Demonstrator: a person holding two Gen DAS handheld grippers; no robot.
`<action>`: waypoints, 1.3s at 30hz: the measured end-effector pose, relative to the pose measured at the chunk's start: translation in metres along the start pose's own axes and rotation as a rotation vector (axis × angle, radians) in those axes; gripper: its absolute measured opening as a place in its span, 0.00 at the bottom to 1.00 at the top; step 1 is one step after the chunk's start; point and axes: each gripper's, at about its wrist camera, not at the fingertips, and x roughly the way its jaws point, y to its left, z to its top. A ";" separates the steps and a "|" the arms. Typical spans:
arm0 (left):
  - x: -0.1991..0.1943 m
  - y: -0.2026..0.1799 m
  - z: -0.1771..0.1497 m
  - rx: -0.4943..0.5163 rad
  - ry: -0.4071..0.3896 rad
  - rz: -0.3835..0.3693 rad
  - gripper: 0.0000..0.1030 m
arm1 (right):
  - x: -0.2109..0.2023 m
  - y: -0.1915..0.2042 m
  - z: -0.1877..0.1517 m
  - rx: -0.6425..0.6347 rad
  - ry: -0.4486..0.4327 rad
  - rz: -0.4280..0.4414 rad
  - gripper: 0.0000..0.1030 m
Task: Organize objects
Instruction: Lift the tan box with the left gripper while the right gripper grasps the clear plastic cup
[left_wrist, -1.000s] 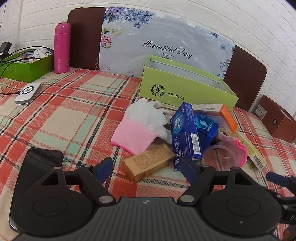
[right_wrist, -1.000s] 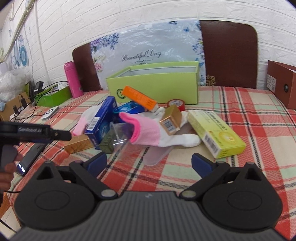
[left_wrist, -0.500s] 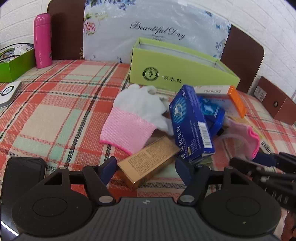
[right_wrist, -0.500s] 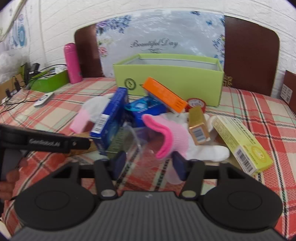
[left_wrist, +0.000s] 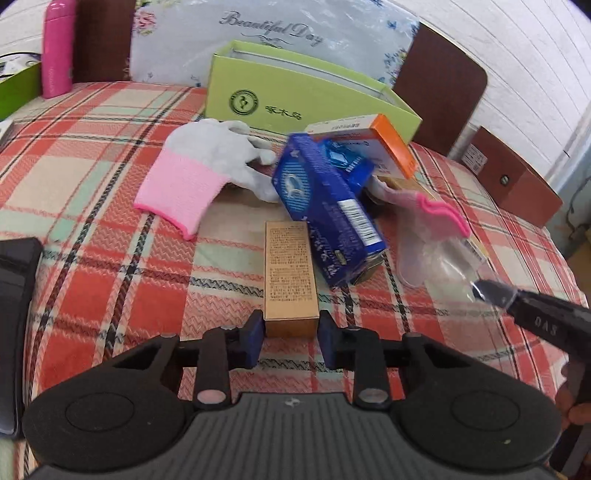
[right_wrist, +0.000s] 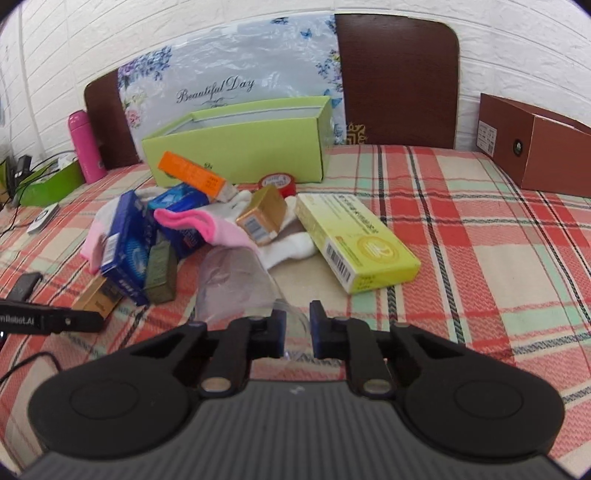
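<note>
My left gripper (left_wrist: 291, 326) is shut on the near end of a gold box (left_wrist: 290, 271) lying on the plaid cloth. My right gripper (right_wrist: 297, 325) is shut on the edge of a clear plastic cup (right_wrist: 236, 282), also seen in the left wrist view (left_wrist: 439, 266). A pile lies beyond: a blue box (left_wrist: 325, 214), a pink-cuffed white glove (left_wrist: 199, 173), an orange-ended box (left_wrist: 373, 142), a second gold box (right_wrist: 262, 216) and a yellow-green box (right_wrist: 356, 242). An open green carton (right_wrist: 240, 147) stands behind the pile.
A pink bottle (left_wrist: 57, 48) and a green box (left_wrist: 16, 88) stand at the far left. A black phone (left_wrist: 14, 295) lies at the left edge. A brown box (right_wrist: 535, 144) sits at the right. A red tape roll (right_wrist: 279, 182) lies by the carton.
Both grippers moved forward and closed. The left one closed on the gold box, which now points straight away from me. The right one closed on the clear cup.
</note>
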 end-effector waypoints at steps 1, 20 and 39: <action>0.000 0.000 0.000 -0.015 -0.003 0.006 0.32 | 0.000 0.003 -0.001 -0.007 0.002 0.009 0.13; 0.014 -0.003 0.012 -0.038 -0.037 0.046 0.38 | 0.015 0.043 -0.009 -0.095 0.013 0.154 0.33; -0.021 -0.004 0.013 -0.002 -0.087 0.056 0.31 | -0.015 0.054 0.009 -0.068 -0.025 0.289 0.08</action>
